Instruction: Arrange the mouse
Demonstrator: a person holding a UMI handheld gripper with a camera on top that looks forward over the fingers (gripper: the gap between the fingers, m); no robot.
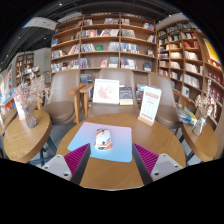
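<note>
A white and orange mouse lies on a light blue mouse mat on the round wooden table. The mouse sits toward the mat's left side. My gripper is open and holds nothing; its magenta pads stand wide apart on either side of the mat's near edge. The mouse is just ahead of the fingers, slightly nearer the left one, and nothing touches it.
Upright sign cards stand at the table's far side. Chairs ring the table. A side table with a vase is at left, another table at right. Bookshelves fill the back.
</note>
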